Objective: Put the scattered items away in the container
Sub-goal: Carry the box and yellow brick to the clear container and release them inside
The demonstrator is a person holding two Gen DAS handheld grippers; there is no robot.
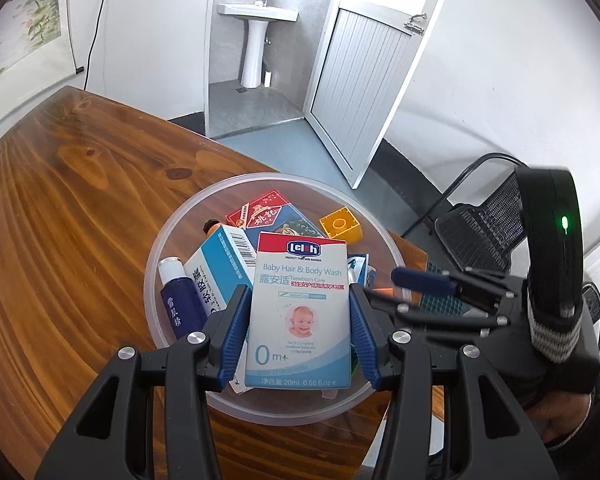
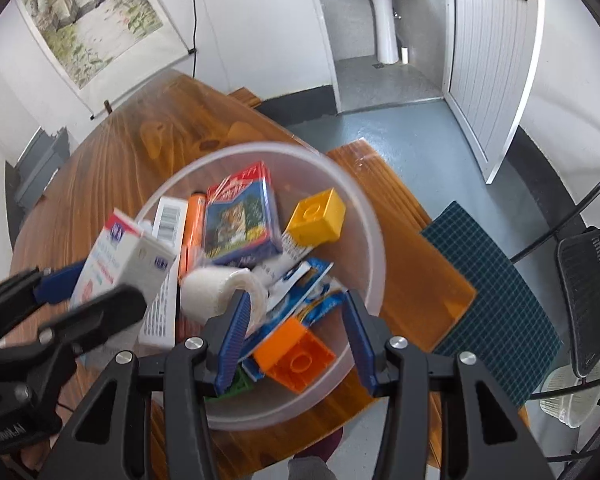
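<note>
One small white-and-blue cardboard baby-wash carton (image 1: 298,312), light, stiff yet crushable, clamped across its narrow sides by left gripper (image 1: 298,334) above translucent round plastic bowl (image 1: 156,248); right gripper (image 2: 296,334) unclenched, empty.

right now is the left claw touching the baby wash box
Touching: the left wrist view shows both blue pads of the left claw pressed against the sides of the baby wash box.

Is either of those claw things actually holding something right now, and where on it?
The left gripper clamps the baby wash box by its long sides. The right gripper holds nothing.
</note>
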